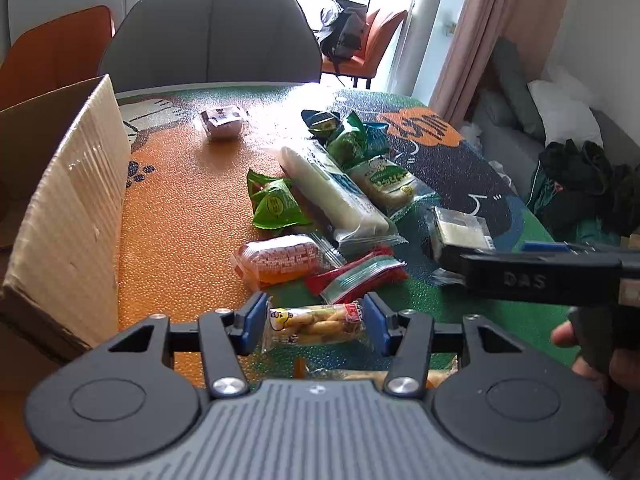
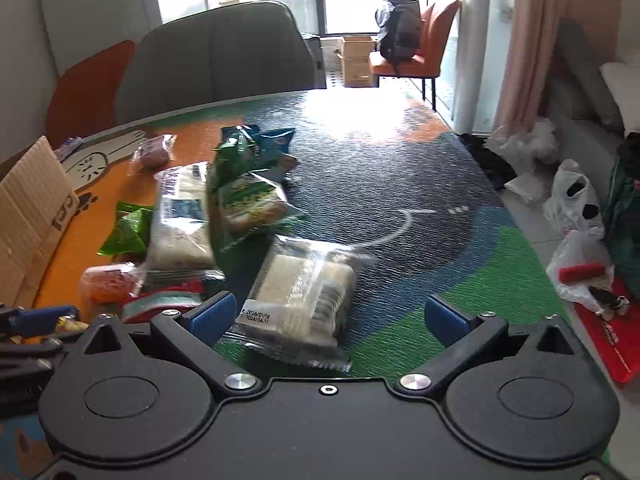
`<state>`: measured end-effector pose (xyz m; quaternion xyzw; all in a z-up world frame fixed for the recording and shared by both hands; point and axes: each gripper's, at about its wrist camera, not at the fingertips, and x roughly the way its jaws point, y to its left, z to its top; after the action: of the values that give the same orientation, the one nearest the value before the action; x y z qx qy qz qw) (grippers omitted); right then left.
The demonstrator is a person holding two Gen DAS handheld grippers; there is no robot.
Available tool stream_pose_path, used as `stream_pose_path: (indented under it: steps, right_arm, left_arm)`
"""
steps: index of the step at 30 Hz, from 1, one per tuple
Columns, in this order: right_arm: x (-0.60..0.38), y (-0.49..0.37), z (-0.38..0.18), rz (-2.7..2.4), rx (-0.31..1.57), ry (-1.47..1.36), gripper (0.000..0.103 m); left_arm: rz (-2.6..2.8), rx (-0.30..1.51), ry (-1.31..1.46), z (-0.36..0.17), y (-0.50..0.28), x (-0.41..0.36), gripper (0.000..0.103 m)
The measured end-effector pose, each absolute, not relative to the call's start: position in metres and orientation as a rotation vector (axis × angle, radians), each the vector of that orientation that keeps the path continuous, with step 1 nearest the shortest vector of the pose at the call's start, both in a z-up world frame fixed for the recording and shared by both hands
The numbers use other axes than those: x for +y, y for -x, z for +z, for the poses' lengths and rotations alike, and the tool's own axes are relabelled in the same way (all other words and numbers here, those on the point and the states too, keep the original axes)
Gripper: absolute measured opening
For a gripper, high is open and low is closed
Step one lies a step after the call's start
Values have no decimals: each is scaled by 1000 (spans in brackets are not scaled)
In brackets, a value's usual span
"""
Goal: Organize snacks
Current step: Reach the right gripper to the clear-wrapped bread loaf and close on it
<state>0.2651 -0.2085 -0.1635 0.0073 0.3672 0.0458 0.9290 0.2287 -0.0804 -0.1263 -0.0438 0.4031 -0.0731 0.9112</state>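
A small clear packet of yellowish sticks (image 1: 312, 326) lies crosswise on the patterned table mat (image 1: 180, 208), and my left gripper (image 1: 316, 318) has its blue pads pressed on the packet's two ends. Just right of it, my right gripper (image 2: 328, 316) stands wide open. A clear packet of white crackers (image 2: 300, 288) lies between and ahead of its fingers, touching neither pad. In the left wrist view that cracker packet (image 1: 460, 228) sits just beyond the right gripper's black finger (image 1: 520, 276).
An open cardboard box (image 1: 68, 208) stands along the left. A pile of snacks fills the middle: a long white packet (image 1: 332, 192), green packets (image 1: 276, 204), an orange packet (image 1: 280, 260), a red zip bag (image 1: 360, 272). A grey chair (image 1: 212, 36) stands behind the table.
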Motion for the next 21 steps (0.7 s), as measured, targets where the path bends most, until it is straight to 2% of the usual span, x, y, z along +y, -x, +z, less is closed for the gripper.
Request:
stream_pose_path:
  steps: [2,13,15,16,17,21]
  right_arm:
    - [-215,-261,-164,83,745,-15,96]
    - [-199,-276,-167,70,722,103,98]
    - [-199,-276,-173,80,739,104,91]
    - [-201,-277,-175,97,759,86,73]
    - [-204,-274,-175,109,747,63,65]
    - [-210,-265,-172,124,721,39,61]
  left_arm:
    - [-150,824,96,-125,-227,-80,52]
    - [-131,790,111,-115,-221,-76,52]
    - [-123,787,115,-114,-221,-74,52]
    - [-119,787,117,-115,-221,-73,52]
    - [-114,787,120,-115,-221,-71,52]
    - [-109,779,130,-113,-218,-68,52]
